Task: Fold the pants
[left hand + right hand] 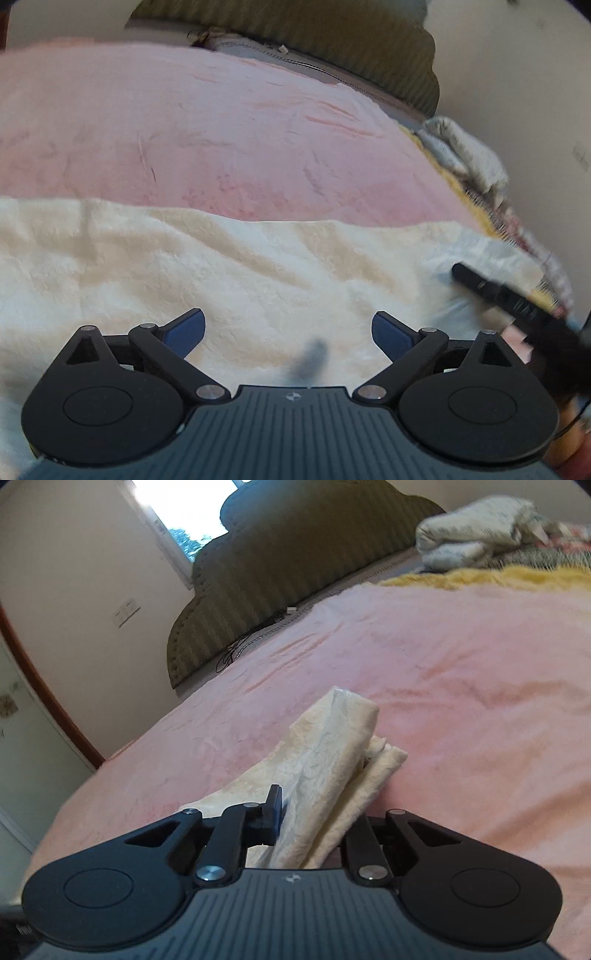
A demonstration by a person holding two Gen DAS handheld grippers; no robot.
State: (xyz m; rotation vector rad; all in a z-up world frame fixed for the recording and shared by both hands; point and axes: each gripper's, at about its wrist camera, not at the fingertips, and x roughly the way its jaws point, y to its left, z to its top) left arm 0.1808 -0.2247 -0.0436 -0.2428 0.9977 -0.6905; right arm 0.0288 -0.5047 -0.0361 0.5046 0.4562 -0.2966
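Cream fleecy pants point(221, 266) lie spread across the pink blanket point(221, 129) in the left wrist view. My left gripper point(290, 332) hovers over them, open, its blue pads point(188, 332) wide apart with nothing pinched. A small blurred grey shape point(314, 356) sits near the camera; I cannot tell what it is. At the pants' right edge the right gripper point(476, 282) reaches in. In the right wrist view my right gripper point(314, 823) is shut on a bunched, folded end of the pants point(332, 746), lifted off the blanket. Fabric hides its right finger.
An olive padded headboard point(277, 572) stands at the far end of the bed, with a dark cable point(236, 650) at its foot. Folded pale bedding point(472, 531) and a yellow blanket point(480, 576) lie at the bed's far right. A wall and window are on the left.
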